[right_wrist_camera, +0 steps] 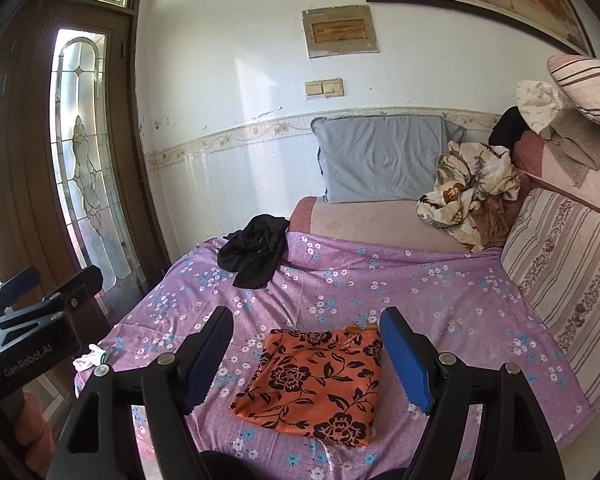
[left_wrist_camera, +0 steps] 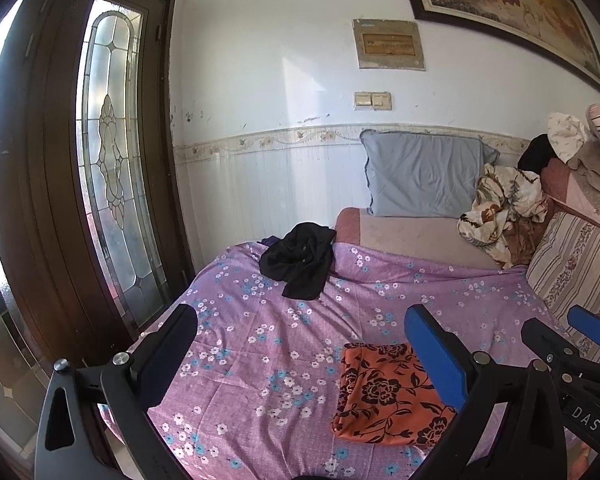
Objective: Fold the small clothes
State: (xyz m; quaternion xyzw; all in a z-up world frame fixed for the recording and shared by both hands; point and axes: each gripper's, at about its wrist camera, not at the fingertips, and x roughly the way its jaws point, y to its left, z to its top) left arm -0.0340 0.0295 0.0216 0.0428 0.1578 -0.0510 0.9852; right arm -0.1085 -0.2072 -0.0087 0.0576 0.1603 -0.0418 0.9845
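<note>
On the bed's purple flowered sheet (right_wrist_camera: pixel 440 292), an orange cloth with black roses (right_wrist_camera: pixel 320 384) is lying flat as a neat folded rectangle, near the front edge. Both claws are hovering above the bed with nothing in them. The left claw (left_wrist_camera: pixel 300 364) is standing wide apart, and the orange cloth is showing just inside its blue right finger. The right claw (right_wrist_camera: pixel 306 356) is likewise released, its two fingers straddling the orange cloth in its own view without touching it.

Farther back, a black garment (right_wrist_camera: pixel 256 256) is sitting in a crumpled heap, partly draped over the edge where the sheet meets the bare mattress (right_wrist_camera: pixel 372 220). It is probably the next piece to fold. It looks thin, light and limp, so it will likely sag and bunch when lifted. I cannot tell its shape from the heap. The best hold seems to be a pinch on a free edge or hem at the near side, with the second claw taking another edge so the fabric can be spread out flat.

A small white item (right_wrist_camera: pixel 90 358) is lying at the sheet's left edge, a grey pillow (right_wrist_camera: pixel 380 160) is leaning against the wall, and a patterned blanket (right_wrist_camera: pixel 468 188) is bunched to the right.
</note>
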